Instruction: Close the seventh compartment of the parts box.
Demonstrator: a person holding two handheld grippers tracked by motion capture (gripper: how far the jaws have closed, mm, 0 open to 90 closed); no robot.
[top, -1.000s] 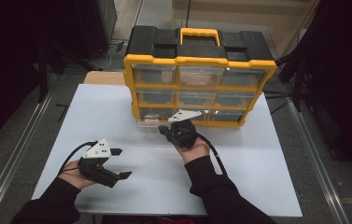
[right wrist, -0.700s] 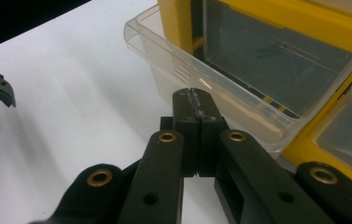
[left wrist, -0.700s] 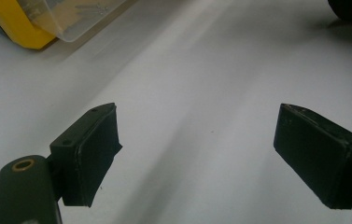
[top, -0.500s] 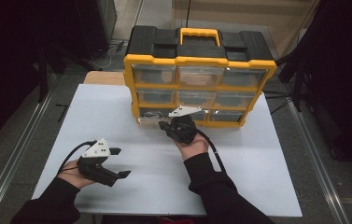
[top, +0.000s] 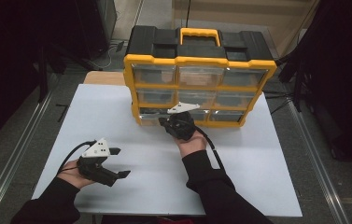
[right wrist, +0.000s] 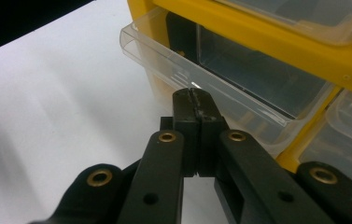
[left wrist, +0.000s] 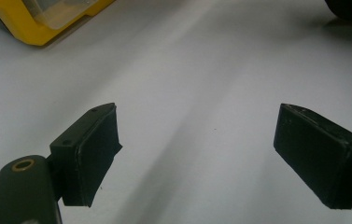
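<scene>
Two tongs: right (right wrist: 196, 100) closed against clear drawer (right wrist: 220, 88), left (left wrist: 197, 158) open

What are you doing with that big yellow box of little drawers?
A person at a white table holds a hand-held gripper in each hand. The right hand-held gripper has its jaws pressed shut, with its tip right at the front lip of the clear bottom-left drawer of the yellow and black drawer box. That drawer sticks out a bit. Whether the tip touches the lip is hard to tell. The left hand-held gripper waits open over the bare table, holding nothing.
</scene>
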